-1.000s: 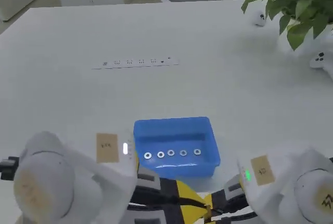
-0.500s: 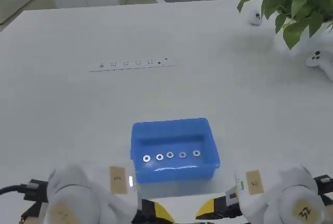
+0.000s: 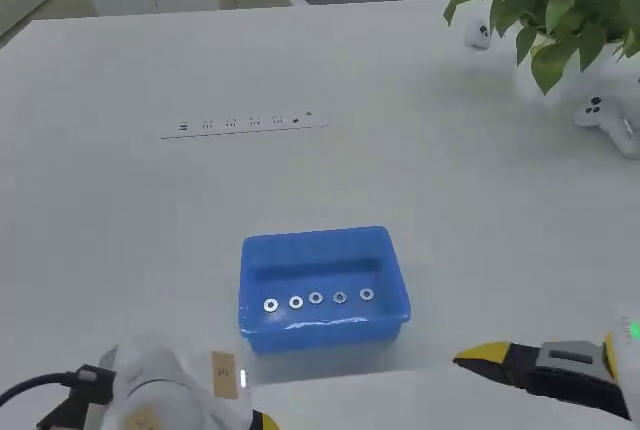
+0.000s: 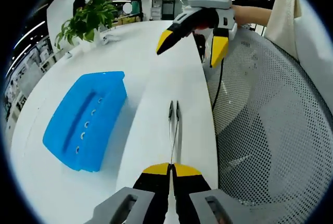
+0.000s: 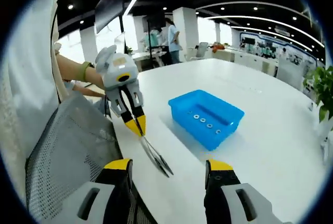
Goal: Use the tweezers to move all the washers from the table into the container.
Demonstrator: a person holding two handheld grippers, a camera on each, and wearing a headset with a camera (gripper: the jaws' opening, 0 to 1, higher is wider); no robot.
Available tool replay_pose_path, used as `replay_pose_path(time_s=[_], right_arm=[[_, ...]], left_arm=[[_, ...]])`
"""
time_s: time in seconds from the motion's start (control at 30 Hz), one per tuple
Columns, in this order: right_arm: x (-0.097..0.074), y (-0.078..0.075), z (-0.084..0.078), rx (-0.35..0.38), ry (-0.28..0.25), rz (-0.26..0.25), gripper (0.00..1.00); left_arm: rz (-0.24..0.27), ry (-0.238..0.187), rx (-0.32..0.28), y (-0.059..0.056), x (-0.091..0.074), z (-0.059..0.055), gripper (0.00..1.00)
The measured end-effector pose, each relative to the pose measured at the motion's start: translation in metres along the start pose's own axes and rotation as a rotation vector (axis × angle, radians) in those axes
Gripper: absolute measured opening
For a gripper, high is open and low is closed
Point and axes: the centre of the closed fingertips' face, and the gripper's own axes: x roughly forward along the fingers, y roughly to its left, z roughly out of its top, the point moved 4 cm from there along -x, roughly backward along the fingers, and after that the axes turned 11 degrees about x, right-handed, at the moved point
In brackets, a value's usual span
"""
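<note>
A blue container (image 3: 322, 285) sits near the table's front edge with several washers (image 3: 316, 298) in a row on its floor. My left gripper (image 4: 171, 168) is shut on metal tweezers (image 4: 173, 125), whose closed tips point out over the table edge, to the right of the container (image 4: 86, 120) in the left gripper view. My right gripper (image 5: 169, 164) is open with nothing between its jaws. In the right gripper view the left gripper (image 5: 136, 125) holds the tweezers (image 5: 156, 159) in front of it, with the container (image 5: 205, 117) beyond. In the head view the right gripper (image 3: 500, 362) is low at the right.
A power strip (image 3: 245, 123) lies in the table at mid-depth. At the far right stand a potted plant (image 3: 560, 0) and a white controller (image 3: 600, 120). A mesh chair back (image 4: 270, 130) is just off the table's near edge.
Both grippers have drawn back toward the near edge and moved apart; a second ago their jaws met below the container. The washers and container have not moved.
</note>
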Motion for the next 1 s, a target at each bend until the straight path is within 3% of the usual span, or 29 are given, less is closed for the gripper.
replay_pose_path(time_s=[0.1,0.2,0.43,0.6,0.67,0.77,0.8,0.83,0.87,0.9,1.0], right_arm=[[-0.012,-0.005,-0.001,0.038,-0.034,-0.049,0.57],[-0.020,-0.007,0.002,0.030,-0.062,-0.090,0.60],[-0.032,-0.011,0.013,0.024,-0.152,-0.150,0.64],[-0.039,-0.016,0.018,0.019,-0.200,-0.173,0.66],[-0.043,-0.019,0.020,0.017,-0.228,-0.185,0.68],[-0.045,-0.021,0.021,0.014,-0.262,-0.195,0.75],[-0.045,-0.022,0.021,0.018,-0.269,-0.198,0.77],[-0.045,-0.024,0.021,0.023,-0.273,-0.208,0.79],[-0.045,-0.026,0.020,0.025,-0.275,-0.213,0.82],[-0.044,-0.027,0.020,0.026,-0.280,-0.218,0.84],[-0.044,-0.030,0.021,0.030,-0.293,-0.232,0.90]], left_arm=[[-0.013,0.032,0.001,0.001,0.004,-0.003,0.00],[-0.020,0.062,0.012,0.000,0.007,-0.004,0.00],[-0.028,0.071,-0.027,0.001,0.005,-0.004,0.00],[0.018,0.073,-0.081,-0.002,-0.007,-0.008,0.02],[0.074,0.036,-0.133,-0.002,-0.017,-0.006,0.06],[0.167,-0.062,-0.252,-0.003,-0.036,-0.001,0.16],[0.180,-0.105,-0.301,-0.005,-0.043,0.002,0.16],[0.200,-0.180,-0.363,-0.007,-0.053,0.007,0.14],[0.229,-0.228,-0.383,-0.007,-0.060,0.011,0.14],[0.295,-0.290,-0.412,-0.005,-0.071,0.014,0.17],[0.408,-0.419,-0.511,-0.005,-0.096,0.021,0.33]])
